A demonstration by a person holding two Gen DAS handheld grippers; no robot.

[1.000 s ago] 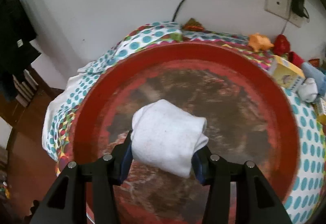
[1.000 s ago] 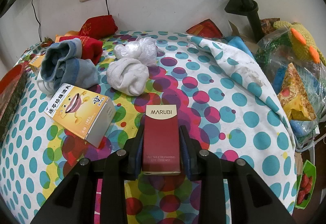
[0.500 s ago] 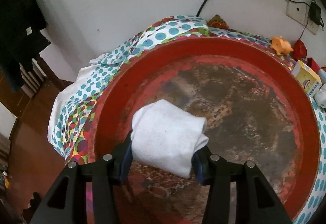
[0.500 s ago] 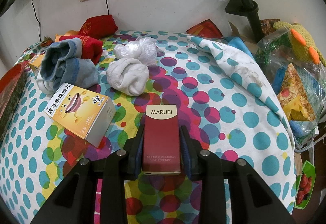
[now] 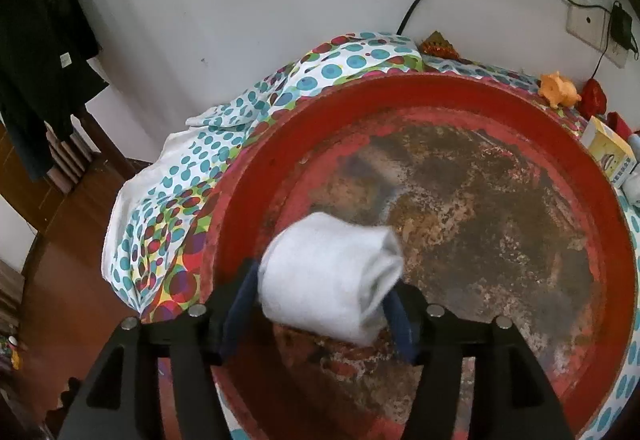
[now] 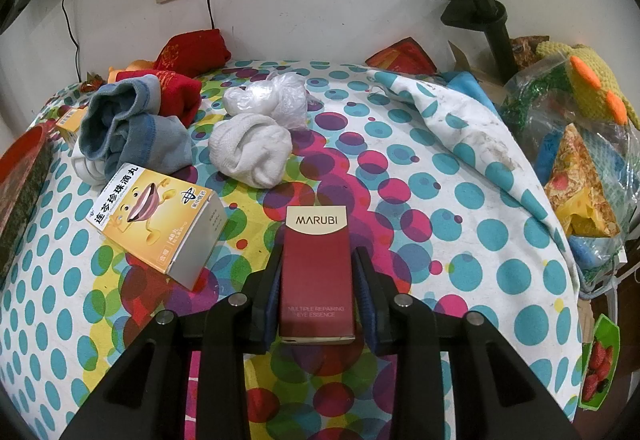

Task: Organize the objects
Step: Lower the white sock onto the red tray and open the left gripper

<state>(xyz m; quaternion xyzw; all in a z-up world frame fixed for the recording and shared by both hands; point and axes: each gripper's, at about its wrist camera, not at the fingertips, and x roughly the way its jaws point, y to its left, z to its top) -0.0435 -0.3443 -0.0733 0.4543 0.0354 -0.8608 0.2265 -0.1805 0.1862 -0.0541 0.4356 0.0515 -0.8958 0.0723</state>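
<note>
My left tongs (image 5: 320, 304) have just been opening: the rolled white sock bundle (image 5: 330, 282) still sits between the blue pads (image 5: 240, 304) but looks blurred and loose, dropping over the near-left part of the round red tray with the rusty, worn floor (image 5: 460, 112). I judge the release is nearly made, so I would hold the tongs wide and lift straight back, without dragging the sock against the near rim. My right tongs (image 6: 318, 280) are clamped on the dark red Marubi eye-essence carton (image 6: 317, 272) above the spotted cloth on the bench (image 6: 440, 208), near its front edge. I would keep that hand quiet until the left is clear.
</note>
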